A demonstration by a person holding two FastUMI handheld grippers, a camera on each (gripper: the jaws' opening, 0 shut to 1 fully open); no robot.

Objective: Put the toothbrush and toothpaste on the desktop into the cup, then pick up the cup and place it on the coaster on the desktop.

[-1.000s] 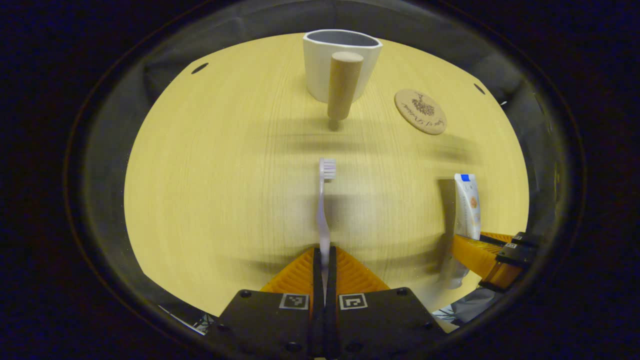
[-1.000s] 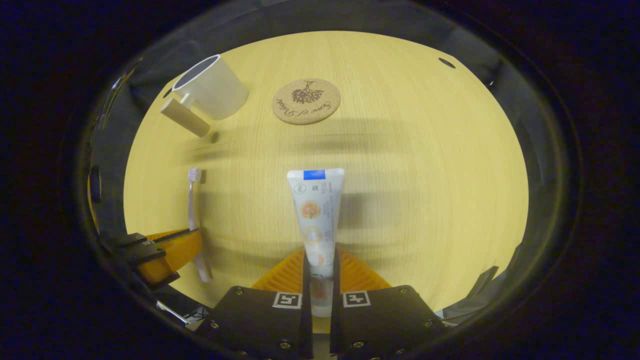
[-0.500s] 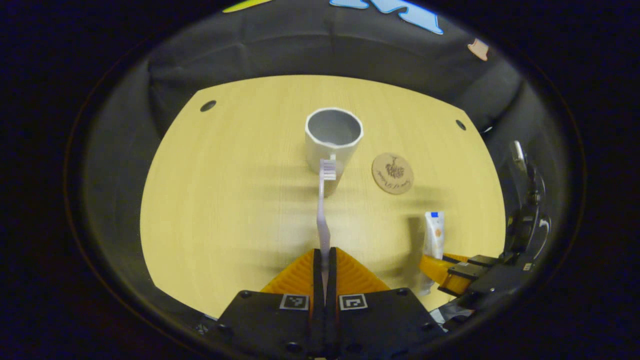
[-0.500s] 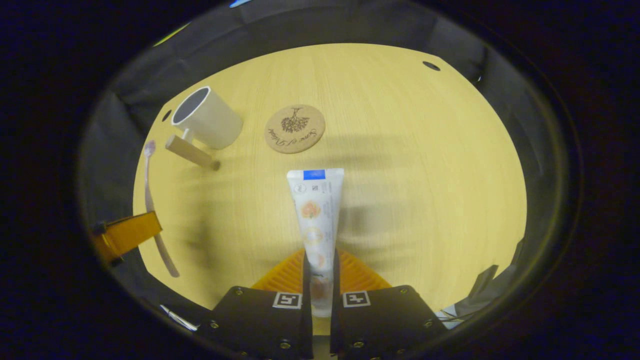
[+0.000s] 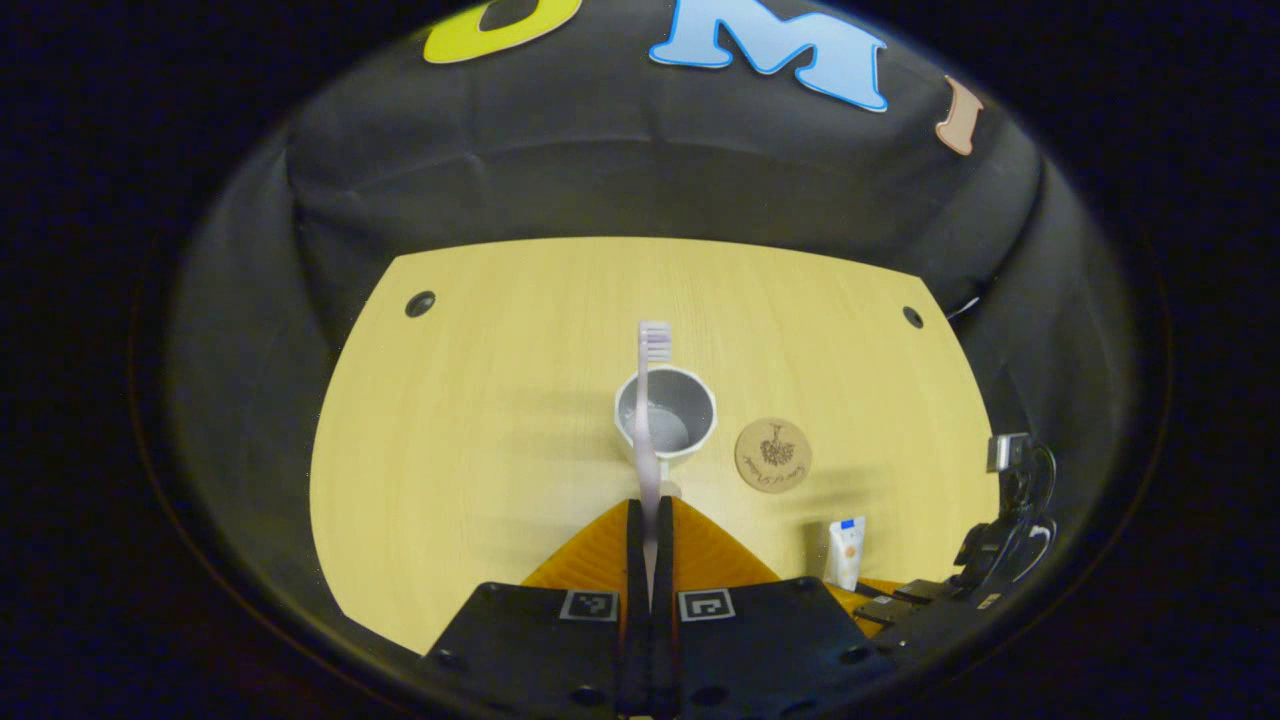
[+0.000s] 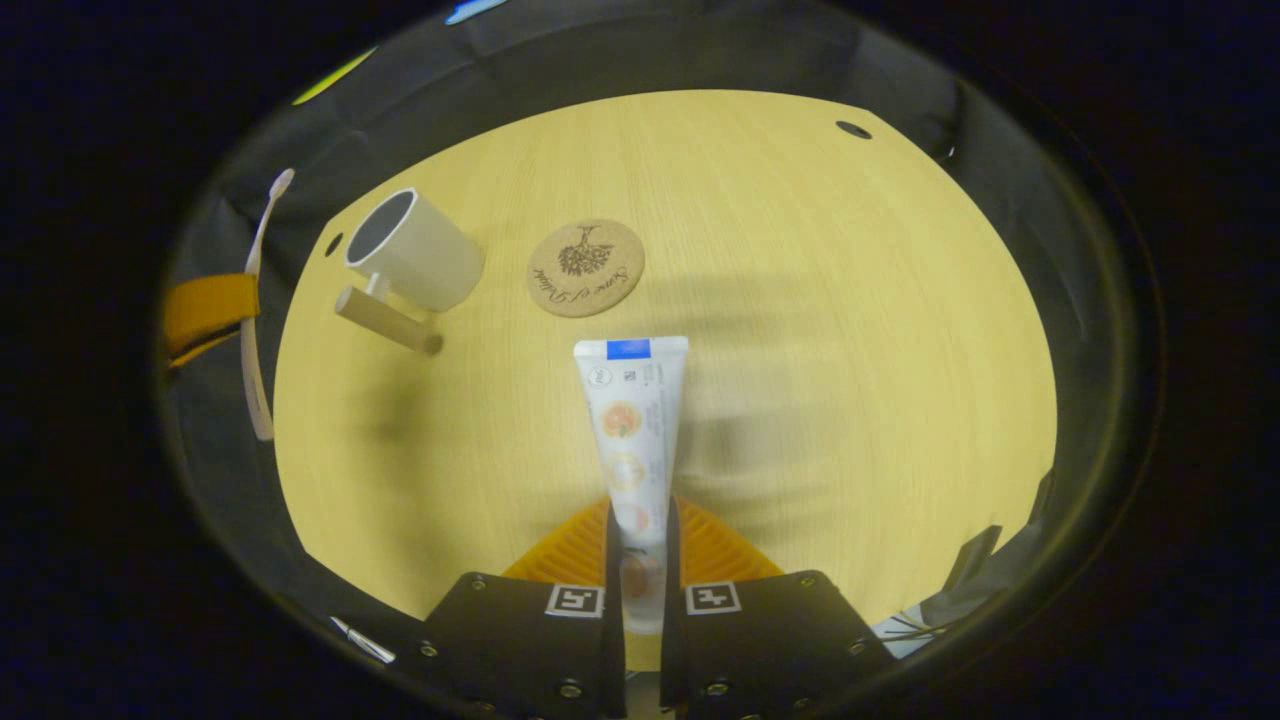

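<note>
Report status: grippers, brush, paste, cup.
Left gripper shut on toothbrush, lifted above cup. Right gripper shut on toothpaste, off the desktop. Cup holds nothing yet; coaster bare. Nothing in the way.

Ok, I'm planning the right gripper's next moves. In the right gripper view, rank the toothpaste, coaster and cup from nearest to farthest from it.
1. toothpaste: clamped between the right gripper's fingers, pointing ahead.
2. coaster: flat on the desktop, ahead and slightly left.
3. cup: farther left, beyond the coaster, handle toward the camera.
</note>
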